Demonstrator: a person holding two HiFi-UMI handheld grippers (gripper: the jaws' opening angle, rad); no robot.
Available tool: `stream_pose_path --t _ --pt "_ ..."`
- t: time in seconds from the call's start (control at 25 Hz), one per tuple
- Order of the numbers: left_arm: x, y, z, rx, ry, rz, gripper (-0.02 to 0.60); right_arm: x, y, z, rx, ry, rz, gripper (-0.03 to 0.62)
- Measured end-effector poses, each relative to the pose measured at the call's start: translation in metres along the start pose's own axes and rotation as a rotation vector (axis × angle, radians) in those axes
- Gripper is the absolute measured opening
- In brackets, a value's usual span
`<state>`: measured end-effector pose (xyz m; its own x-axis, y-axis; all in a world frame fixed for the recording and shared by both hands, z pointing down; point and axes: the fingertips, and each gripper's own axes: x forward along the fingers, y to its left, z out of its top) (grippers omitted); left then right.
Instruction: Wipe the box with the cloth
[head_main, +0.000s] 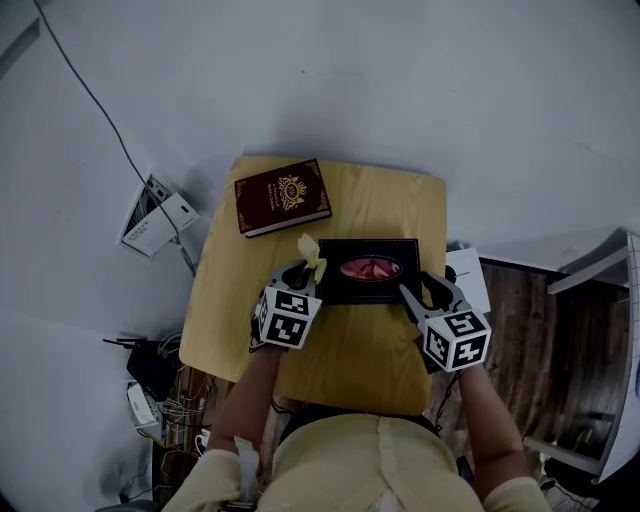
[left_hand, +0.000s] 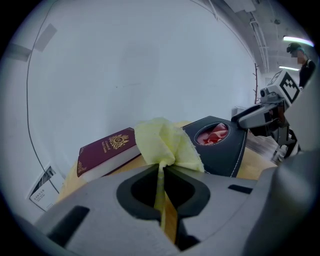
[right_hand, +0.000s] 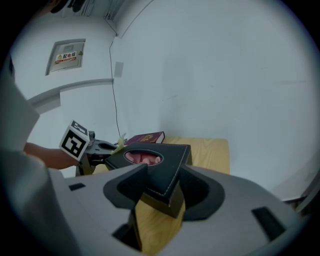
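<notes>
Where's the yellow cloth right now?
In the head view the yellow cloth is left of centre, pinched in the left gripper at the left end of the black box, with the red book just beyond it.

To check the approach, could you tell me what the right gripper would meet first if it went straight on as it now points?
The black box: its near corner sits between the right gripper's tongs, which seem to press on it, so nothing comes before it.
</notes>
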<state>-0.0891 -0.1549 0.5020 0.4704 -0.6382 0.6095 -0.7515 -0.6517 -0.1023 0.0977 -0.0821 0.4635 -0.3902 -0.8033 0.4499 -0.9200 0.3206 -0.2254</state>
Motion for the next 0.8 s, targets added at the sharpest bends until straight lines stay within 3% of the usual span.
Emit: stream_pose_path --t 0.52,0.8 --pt "0.015 0.032 0.019 0.031 -0.047 0.062 0.031 -0.014 0.031 -0.015 0.011 -0.002 0.022 0.213" --pt "-0.002 0.035 0.021 0.018 -0.126 0.131 0.032 -0.017 0.032 -0.017 0.001 -0.009 0.026 0.213"
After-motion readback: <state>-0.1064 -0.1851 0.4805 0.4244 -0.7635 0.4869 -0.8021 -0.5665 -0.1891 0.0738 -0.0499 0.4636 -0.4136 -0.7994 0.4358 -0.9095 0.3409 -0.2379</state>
